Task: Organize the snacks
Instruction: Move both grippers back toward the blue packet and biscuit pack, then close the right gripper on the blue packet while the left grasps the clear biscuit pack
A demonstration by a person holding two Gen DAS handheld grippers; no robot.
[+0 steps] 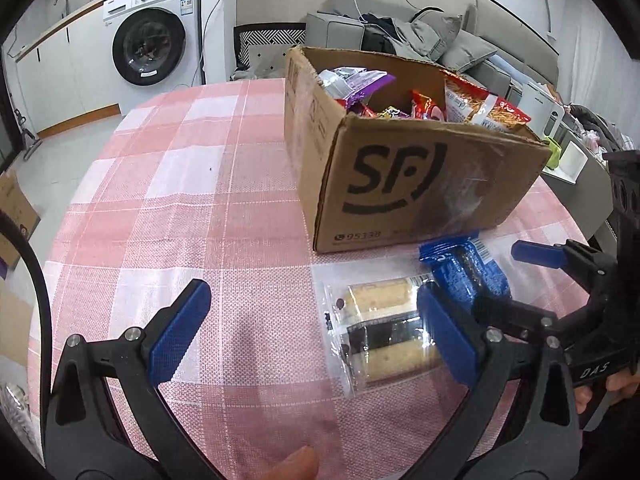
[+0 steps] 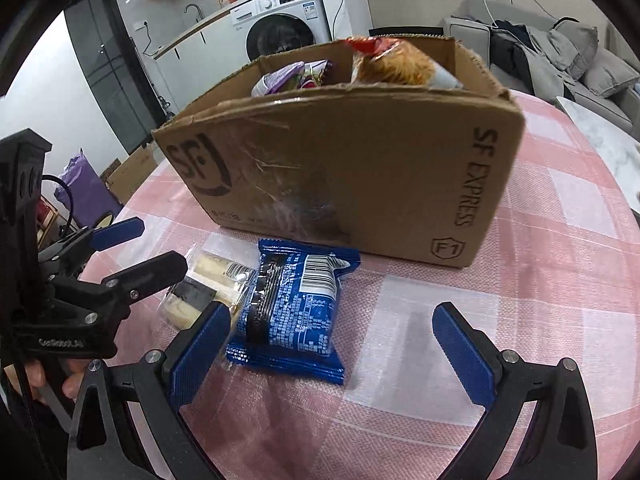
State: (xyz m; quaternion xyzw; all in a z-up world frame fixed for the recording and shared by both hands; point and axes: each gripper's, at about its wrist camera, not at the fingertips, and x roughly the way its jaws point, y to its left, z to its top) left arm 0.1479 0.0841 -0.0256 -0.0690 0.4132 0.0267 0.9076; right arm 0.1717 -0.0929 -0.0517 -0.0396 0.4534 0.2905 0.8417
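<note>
- Gaping wide with nothing between its pads, the left tool (image 1: 316, 332) fills the lower half of the left wrist view; its right pad lies over the near end of the clear packet (image 1: 380, 332).
- Spread just as wide and equally empty, the right tool (image 2: 332, 356) sits low in the right wrist view, with the blue packet (image 2: 296, 304) just ahead of its left pad.
- Both packets lie flat on the pink-checked counter (image 1: 180, 200), side by side and seemingly touching, just in front of the cardboard box (image 2: 360, 168), which already holds several bags of snacks.
- The blue packet looks light, with a crinkly, slippery film and biscuits that would likely crack under a hard squeeze; a pinch across its short width, or on a crimped end seam, seems safest.
- The clear packet holds what look like soft cake rolls, so it should dent easily; taking it by the sealed edge would spare the contents.
- Each tool is held low and angled down toward the counter, the two converging from opposite sides; fingertips show at the lower edges of both views.
</note>
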